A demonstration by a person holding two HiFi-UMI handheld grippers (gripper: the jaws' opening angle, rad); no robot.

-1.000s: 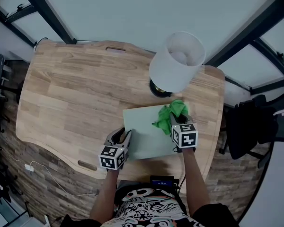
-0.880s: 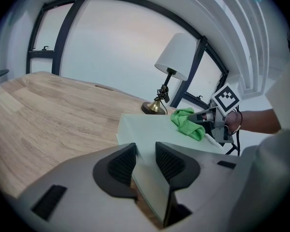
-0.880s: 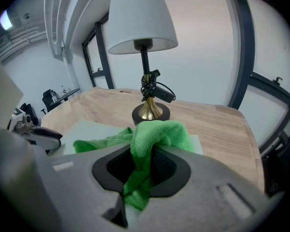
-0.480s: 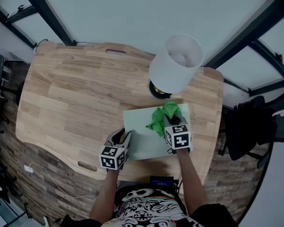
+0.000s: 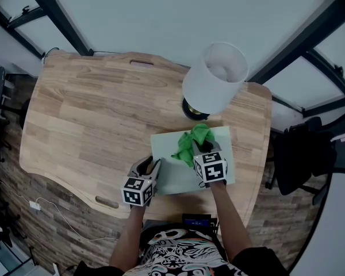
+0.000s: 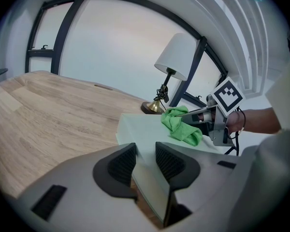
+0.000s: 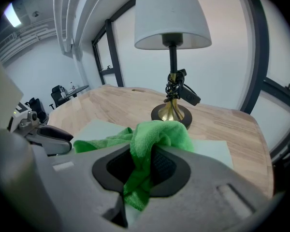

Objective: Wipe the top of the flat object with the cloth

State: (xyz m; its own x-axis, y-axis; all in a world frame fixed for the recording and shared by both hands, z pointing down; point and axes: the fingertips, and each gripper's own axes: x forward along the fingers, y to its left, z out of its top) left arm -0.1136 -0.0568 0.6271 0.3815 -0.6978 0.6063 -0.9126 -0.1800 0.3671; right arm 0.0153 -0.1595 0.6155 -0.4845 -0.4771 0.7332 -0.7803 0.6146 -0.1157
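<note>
Both tongs are clamped: left tongs (image 5: 152, 167) on the near-left corner of the pale green flat board (image 5: 175, 180), right tongs (image 5: 199, 149) on the crumpled green cloth (image 5: 190, 141) at its far middle, bare surface lying leftward.

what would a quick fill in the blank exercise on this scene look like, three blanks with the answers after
1. The cloth clamped in the right gripper is ____ in colour.
2. The left gripper is shut on the near edge of the flat board, which lies on a ____ table.
3. The lamp standing beyond the board has a ____ shade.

Missing words: green; wooden; white
</note>
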